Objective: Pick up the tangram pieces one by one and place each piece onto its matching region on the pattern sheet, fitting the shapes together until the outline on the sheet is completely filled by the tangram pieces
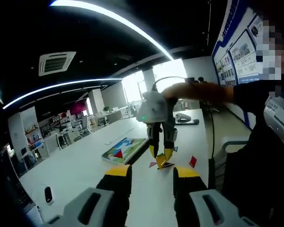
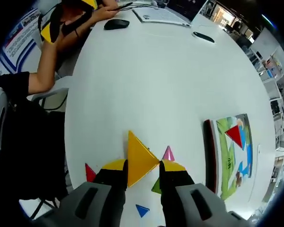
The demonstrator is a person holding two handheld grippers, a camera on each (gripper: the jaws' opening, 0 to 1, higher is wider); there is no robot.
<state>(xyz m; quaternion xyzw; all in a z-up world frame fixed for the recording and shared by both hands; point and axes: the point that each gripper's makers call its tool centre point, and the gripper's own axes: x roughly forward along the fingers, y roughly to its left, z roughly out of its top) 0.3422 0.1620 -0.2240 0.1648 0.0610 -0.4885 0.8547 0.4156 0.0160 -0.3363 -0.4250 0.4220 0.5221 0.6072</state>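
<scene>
My right gripper (image 2: 143, 166) is shut on a large yellow triangle (image 2: 139, 161) low over the white table (image 2: 170, 85). Loose pieces lie around it: pink (image 2: 168, 153), green (image 2: 156, 187), blue (image 2: 142, 210) and red (image 2: 90, 172). To the right lies the pattern sheet (image 2: 227, 161), with a red triangle (image 2: 234, 135) on it. In the left gripper view the right gripper (image 1: 161, 158) points down at the pieces, held by a person's hand. The pattern sheet (image 1: 124, 150) lies left of it. My left gripper (image 1: 151, 172) is open and holds nothing, well back from the pieces.
A mouse (image 2: 116, 23), a laptop (image 2: 163, 14) and a black pen-like object (image 2: 203, 37) lie at the table's far end. A person's arm (image 2: 47, 71) reaches over the left edge. A small black device (image 1: 48, 194) sits near the left gripper.
</scene>
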